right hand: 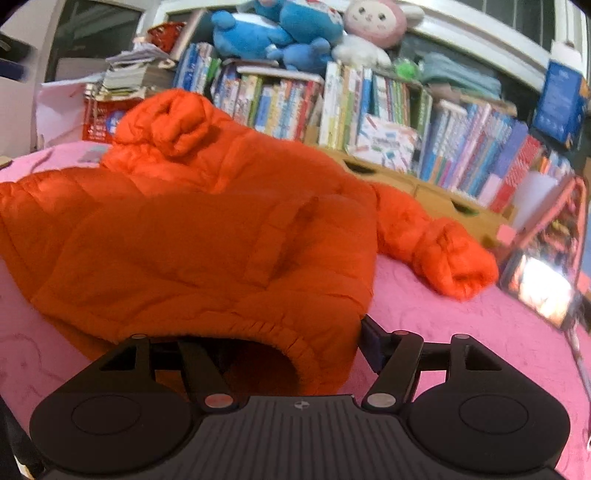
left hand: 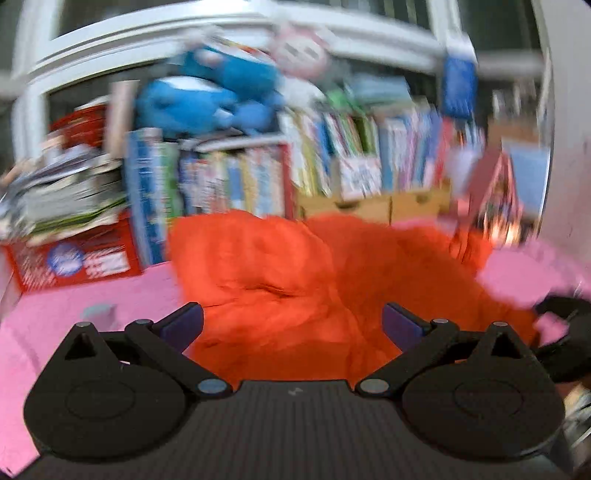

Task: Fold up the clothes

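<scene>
Padding filled most of both views: an orange puffer jacket [right hand: 207, 229] lay spread on a pink bedspread [right hand: 461, 332], its hood bunched toward 11 o'clock and one sleeve [right hand: 439, 243] stretched out toward 3 o'clock, the cuff resting on the cover.

The right gripper [right hand: 295, 347] sat low and level at the jacket's elasticated hem [right hand: 280, 332], at 6 o'clock in the right wrist view. Its jaws stood released and wide; the left finger was tucked under the lifted hem and mostly hidden by fabric, while the right finger [right hand: 373, 347] lay just outside the hem's corner, over the bedspread. Nothing was pinched between them.

The left gripper [left hand: 291, 325] hovered above the jacket [left hand: 295, 280], angled forward, in a picture smeared by motion blur. Its jaws were likewise spread apart, the purple-padded fingers [left hand: 184, 325] empty, with orange fabric showing between them. A dark shape at 4 o'clock was too blurred to identify.

Beyond the bed, at 12 o'clock, stood rows of books [right hand: 388, 110] with blue plush toys [right hand: 273, 33] and a pink-and-white plush rabbit [right hand: 373, 26] on top.
</scene>
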Demonstrator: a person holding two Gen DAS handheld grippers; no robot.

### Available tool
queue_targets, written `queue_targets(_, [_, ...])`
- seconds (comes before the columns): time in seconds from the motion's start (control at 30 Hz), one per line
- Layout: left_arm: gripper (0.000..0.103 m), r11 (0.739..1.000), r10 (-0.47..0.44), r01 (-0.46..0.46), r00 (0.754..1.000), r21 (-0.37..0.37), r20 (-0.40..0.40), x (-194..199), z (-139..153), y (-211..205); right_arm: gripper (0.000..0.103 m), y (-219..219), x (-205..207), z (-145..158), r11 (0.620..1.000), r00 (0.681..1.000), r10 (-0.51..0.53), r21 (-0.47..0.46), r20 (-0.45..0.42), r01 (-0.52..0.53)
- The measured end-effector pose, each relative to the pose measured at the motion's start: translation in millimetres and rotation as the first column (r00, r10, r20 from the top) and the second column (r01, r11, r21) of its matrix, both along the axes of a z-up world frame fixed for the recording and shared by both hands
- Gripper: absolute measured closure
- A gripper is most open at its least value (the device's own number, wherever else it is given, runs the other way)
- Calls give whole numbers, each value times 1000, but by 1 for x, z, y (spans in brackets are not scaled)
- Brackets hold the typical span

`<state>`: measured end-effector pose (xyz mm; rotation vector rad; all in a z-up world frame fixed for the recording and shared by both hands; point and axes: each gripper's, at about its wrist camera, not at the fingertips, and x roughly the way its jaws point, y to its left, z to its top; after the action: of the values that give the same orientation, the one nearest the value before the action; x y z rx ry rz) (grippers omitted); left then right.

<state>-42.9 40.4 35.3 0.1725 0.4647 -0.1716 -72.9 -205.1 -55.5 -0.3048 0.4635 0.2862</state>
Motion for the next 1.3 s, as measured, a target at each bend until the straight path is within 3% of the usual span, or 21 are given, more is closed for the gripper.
queue_targets(0.03, [0,1000,-14,14,1000,-10,13,4,1,-6,37,1,-2,3,1000,1000,16,-1,10,-16])
queue_targets(0.1, [0,998,36,-35,999,54,-10,33,-24,-25,35,0,-6,10,999,999,40,-12,23,-40])
queue_targets(0.23, [0,963,193,-182,980,197,-40,78,-70,-28,10,-15,-24,18,997,999,14,-77,34,-11])
queue_targets(0.27, [0,948,233,-217,972,232,-44,89,-81,-29,10,-20,-29,19,995,999,-9,-101,38,13])
queue_targets(0.37, [0,942,295,-275,952,192,-81,82,-96,12,8,-39,-37,20,988,998,-63,-138,22,65])
queue_targets(0.47, [0,926,354,-336,932,175,-83,64,-102,45,6,-48,-34,28,998,999,-31,-63,14,32])
queue_targets(0.57, [0,896,403,-386,914,217,-38,46,-104,60,5,-42,-28,42,998,997,52,25,49,-53])
queue_targets(0.63, [0,889,413,-396,910,232,-28,40,-104,66,5,-40,-26,52,990,990,114,78,82,-120])
queue_targets(0.7, [0,895,416,-399,908,199,-50,41,-102,75,1,-43,-26,61,978,983,149,132,106,-162])
queue_targets(0.8, [0,888,452,-435,885,151,-109,43,-89,74,0,-51,-16,71,971,991,83,215,109,-105])
queue_targets(0.83, [0,889,452,-437,886,137,-107,41,-82,71,0,-54,-8,72,967,995,32,249,89,-54])
queue_targets(0.93, [0,931,362,-360,932,67,-27,33,-52,53,9,-68,23,70,932,997,-81,355,2,75])
queue_targets(1.03, [0,959,282,-283,959,18,31,39,-32,36,20,-50,50,75,924,998,-52,380,19,41])
queue_targets(1.07, [0,960,277,-278,960,29,36,45,-33,29,22,-37,56,76,933,999,-35,360,38,19])
queue_targets(1.13, [0,963,261,-263,965,54,38,55,-38,16,35,-11,72,73,954,999,-10,299,46,-4])
queue_targets(1.23, [0,960,254,-253,967,122,10,66,-60,4,42,29,99,52,975,999,20,221,-46,-9])
queue_targets(1.3, [0,935,288,-281,958,215,-1,73,-80,3,42,49,109,32,986,994,10,165,-108,8])
